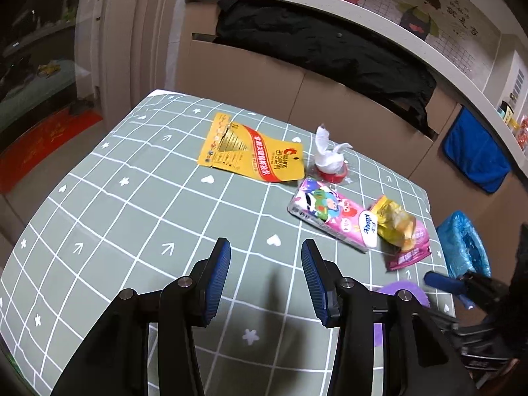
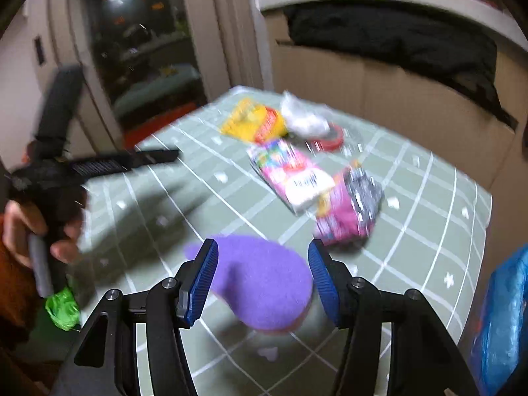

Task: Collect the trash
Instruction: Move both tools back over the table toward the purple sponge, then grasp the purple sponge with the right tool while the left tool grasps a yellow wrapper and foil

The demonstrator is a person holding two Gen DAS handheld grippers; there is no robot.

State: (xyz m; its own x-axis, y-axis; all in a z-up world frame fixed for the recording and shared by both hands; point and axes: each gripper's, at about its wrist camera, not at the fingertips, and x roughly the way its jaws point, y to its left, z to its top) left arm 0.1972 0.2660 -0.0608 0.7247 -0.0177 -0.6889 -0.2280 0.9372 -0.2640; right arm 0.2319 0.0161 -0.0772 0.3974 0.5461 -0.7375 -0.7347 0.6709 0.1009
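Green cloth with white lines, hearts and stars covers the worktop (image 1: 99,217), and brown cardboard boxes (image 1: 264,76) stand behind it with a black coat (image 1: 330,46) lying on top.

I see the trash in a bunch on the far right part of the worktop. A flat yellow packet (image 1: 250,148) lies furthest back. Just beside it sits a white crumpled tissue (image 1: 326,155) on a red lid (image 1: 333,174). Closer to me lies a pink tissue pack (image 1: 333,217) with cartoon pictures. A crumpled yellow wrapper (image 1: 396,221) rests partly on a pink snack bag (image 1: 412,247), touching the tissue pack.

My left gripper (image 1: 265,277) hangs over bare cloth, well apart from the trash. Its jaws are wide apart and hold nothing.

My right gripper (image 2: 262,280) also has its jaws spread wide, with nothing squeezed between them. A purple fuzzy cloth (image 2: 264,283) lies on the worktop right under the gap (this view is blurry, so I cannot tell if the blue pads (image 2: 203,280) touch it). The pink snack bag (image 2: 346,214) is just past the cloth.

A blue plastic bag (image 1: 462,247) sits off the right edge of the worktop. In the right view, a hand (image 2: 29,231) grips the left tool's handle, and something bright green (image 2: 62,308) shows below it.
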